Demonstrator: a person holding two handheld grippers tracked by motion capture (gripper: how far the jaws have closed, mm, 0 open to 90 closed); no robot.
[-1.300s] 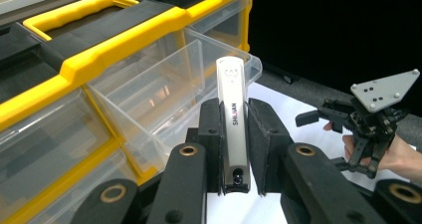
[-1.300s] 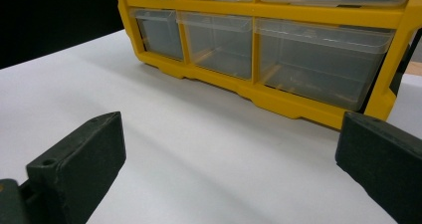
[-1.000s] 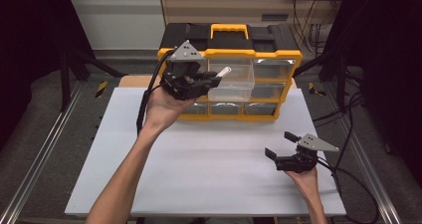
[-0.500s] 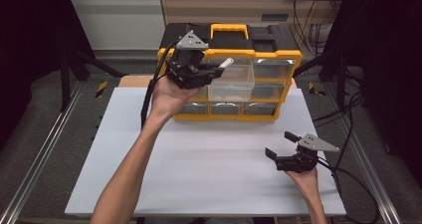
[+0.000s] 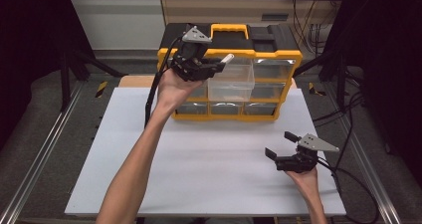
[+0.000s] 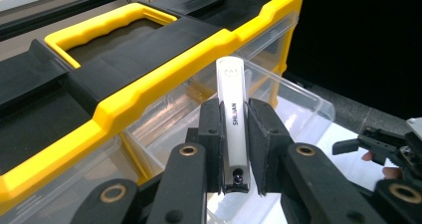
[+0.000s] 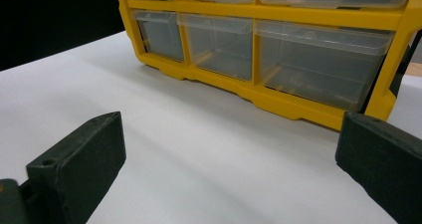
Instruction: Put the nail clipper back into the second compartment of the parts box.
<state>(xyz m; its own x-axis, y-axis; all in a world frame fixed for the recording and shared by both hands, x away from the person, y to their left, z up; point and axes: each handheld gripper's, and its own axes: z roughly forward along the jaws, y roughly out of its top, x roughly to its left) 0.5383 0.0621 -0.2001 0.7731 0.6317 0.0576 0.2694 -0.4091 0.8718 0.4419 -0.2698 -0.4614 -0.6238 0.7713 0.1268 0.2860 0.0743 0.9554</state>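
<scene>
A yellow and black drawer organizer [image 5: 278, 55] stands at the back of the white table [image 5: 124, 154]. Its top middle clear drawer [image 5: 234, 82] is pulled out. My left gripper [image 5: 216, 64] is raised in front of the organizer's top left, shut on a slim white nail clipper [image 5: 226, 59]. In the left gripper view the clipper [image 6: 234, 99] stands clamped between the two pads [image 6: 211, 134], its tip just above the open drawer [image 6: 298, 99]. My right gripper [image 5: 279, 144] rests low over the table at the front right, open with nothing between its jaws.
In the right gripper view the organizer's bottom row of clear drawers [image 7: 318, 55] is closed and looks empty. A yellow carry handle [image 6: 109, 27] lies on the organizer's black lid. Metal rails [image 5: 40, 159] run along both sides of the table.
My left gripper has risen and moved farther back toward the organizer with the clipper, which now sits over the open drawer. The right gripper has stayed still.
</scene>
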